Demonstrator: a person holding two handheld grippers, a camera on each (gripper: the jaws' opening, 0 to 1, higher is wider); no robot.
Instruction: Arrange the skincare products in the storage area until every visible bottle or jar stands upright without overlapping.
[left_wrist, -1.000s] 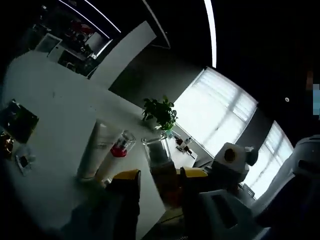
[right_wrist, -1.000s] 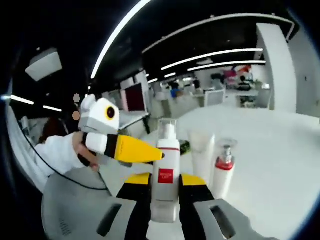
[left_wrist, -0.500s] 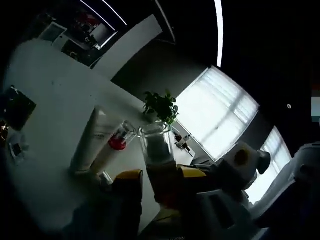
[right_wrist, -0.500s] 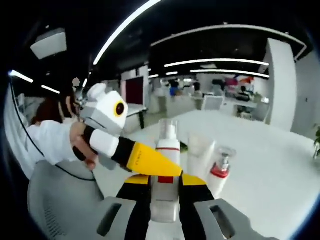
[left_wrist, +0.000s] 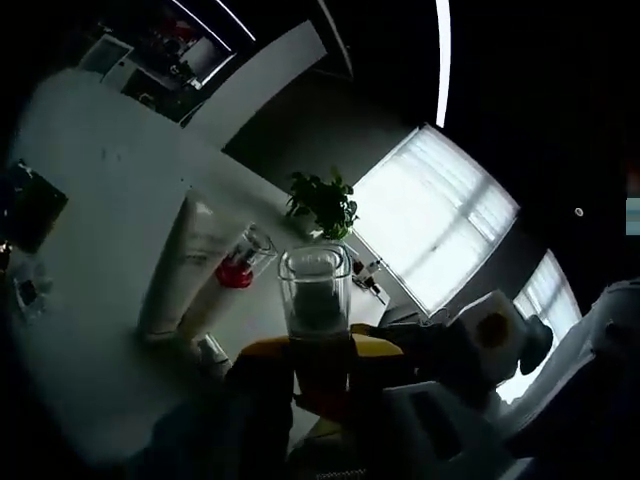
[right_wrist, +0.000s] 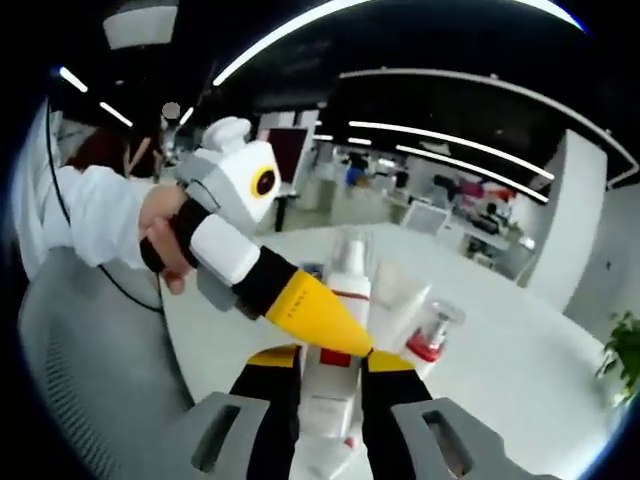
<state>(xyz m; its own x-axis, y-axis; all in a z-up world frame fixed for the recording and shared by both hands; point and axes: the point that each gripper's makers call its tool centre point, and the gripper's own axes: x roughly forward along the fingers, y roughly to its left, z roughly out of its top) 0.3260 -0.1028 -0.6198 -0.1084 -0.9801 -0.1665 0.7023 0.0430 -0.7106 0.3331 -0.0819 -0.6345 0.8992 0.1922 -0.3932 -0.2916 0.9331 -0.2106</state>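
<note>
A white pump bottle (right_wrist: 332, 405) with a red label and a clear cap (left_wrist: 315, 290) is held off the table. My right gripper (right_wrist: 332, 358) is shut on its body. My left gripper (left_wrist: 318, 345) comes in from the left in the right gripper view, its yellow fingers (right_wrist: 312, 316) lying across the bottle just under the cap and pressed on it. A white tube (left_wrist: 185, 262) stands upright on the white table (left_wrist: 90, 170). Beside the tube stands a small clear bottle with a red collar (left_wrist: 240, 264). Both also sit behind the held bottle: the tube (right_wrist: 398, 300) and the red-collared bottle (right_wrist: 432, 332).
A potted plant (left_wrist: 322, 205) stands at the table's far edge by bright windows. Dark flat items (left_wrist: 32, 205) and small packets (left_wrist: 25, 292) lie at the table's left. A person's hand (right_wrist: 165, 240) and white sleeve (right_wrist: 90, 225) hold the left gripper. A grey chair (right_wrist: 90, 380) is near.
The left gripper's jaws have drawn in onto the bottle below its cap. Both views have tilted as the hands moved, and the bottle sits higher against the room.
</note>
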